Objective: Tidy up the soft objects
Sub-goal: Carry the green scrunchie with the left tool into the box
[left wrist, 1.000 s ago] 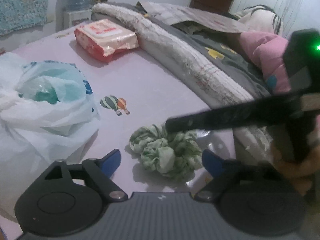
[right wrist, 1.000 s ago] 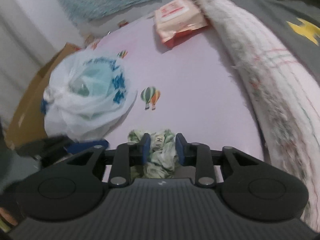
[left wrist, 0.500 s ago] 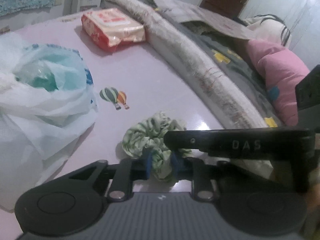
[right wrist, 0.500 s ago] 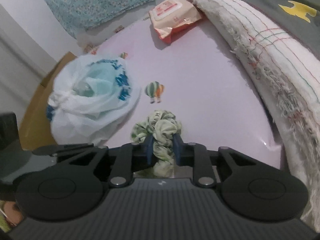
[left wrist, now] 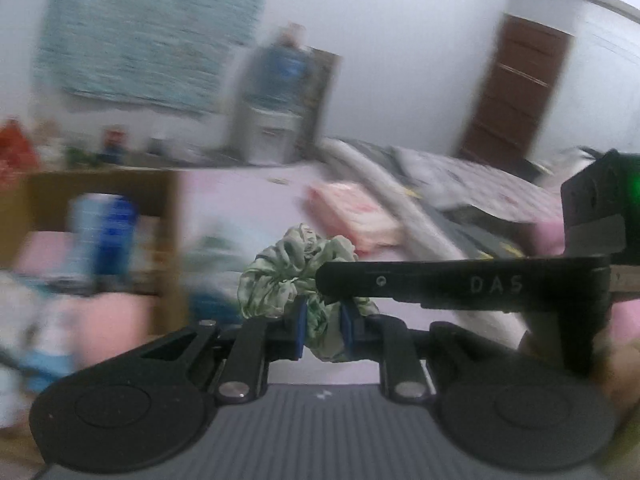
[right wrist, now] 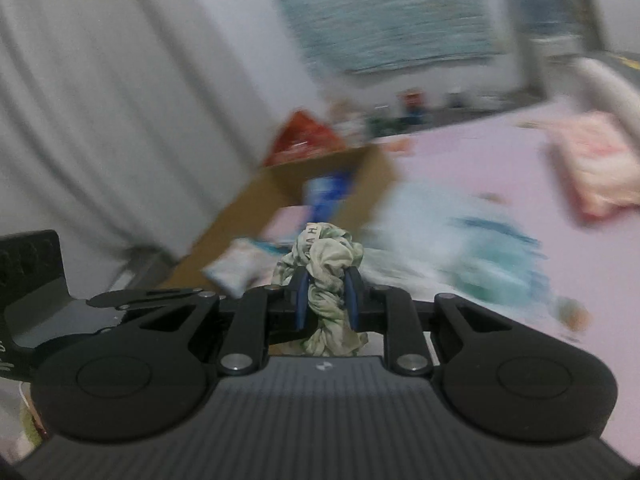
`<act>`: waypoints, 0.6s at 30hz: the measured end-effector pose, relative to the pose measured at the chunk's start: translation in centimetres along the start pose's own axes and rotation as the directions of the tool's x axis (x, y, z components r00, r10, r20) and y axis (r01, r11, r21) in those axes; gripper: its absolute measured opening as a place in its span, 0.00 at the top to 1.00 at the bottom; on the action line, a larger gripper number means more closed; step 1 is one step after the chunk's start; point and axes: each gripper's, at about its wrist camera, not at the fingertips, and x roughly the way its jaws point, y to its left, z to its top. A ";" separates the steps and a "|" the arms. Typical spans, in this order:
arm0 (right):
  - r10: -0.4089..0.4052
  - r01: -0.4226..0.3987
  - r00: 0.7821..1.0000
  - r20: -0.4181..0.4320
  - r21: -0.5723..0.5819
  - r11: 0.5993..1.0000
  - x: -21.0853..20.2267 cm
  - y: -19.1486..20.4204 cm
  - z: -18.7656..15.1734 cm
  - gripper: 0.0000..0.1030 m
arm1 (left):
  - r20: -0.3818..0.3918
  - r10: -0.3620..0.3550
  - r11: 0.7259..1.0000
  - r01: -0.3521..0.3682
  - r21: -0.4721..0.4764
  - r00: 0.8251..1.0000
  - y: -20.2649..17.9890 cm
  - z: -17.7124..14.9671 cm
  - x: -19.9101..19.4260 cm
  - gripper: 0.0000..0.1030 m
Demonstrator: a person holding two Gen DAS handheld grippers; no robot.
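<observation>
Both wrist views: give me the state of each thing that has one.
Green-and-white fabric scrunchie: lifted, pinched by both grippers.
Left gripper: shut on scrunchie.
Right gripper: shut on scrunchie.
Brown cardboard box: open-topped, items inside.
Red-and-white wipes pack: lying flat on the pink surface.

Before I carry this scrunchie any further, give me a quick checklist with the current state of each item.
1. Left gripper clamped on the green scrunchie: ok.
2. Right gripper clamped on it too: ok.
3. Scrunchie lifted off the pink bedsheet: ok.
4. Cardboard box open to receive it: ok.
5. Free space inside the box: cannot tell, picture blurred.
6. White plastic bag clear of the path: cannot tell.
</observation>
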 end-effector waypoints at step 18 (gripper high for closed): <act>0.004 -0.024 0.950 -0.313 -0.060 0.998 13.1 4.0 -0.4 0.76 | -0.266 0.134 0.941 -0.206 -0.268 0.955 12.6 -4.4 1.6 0.80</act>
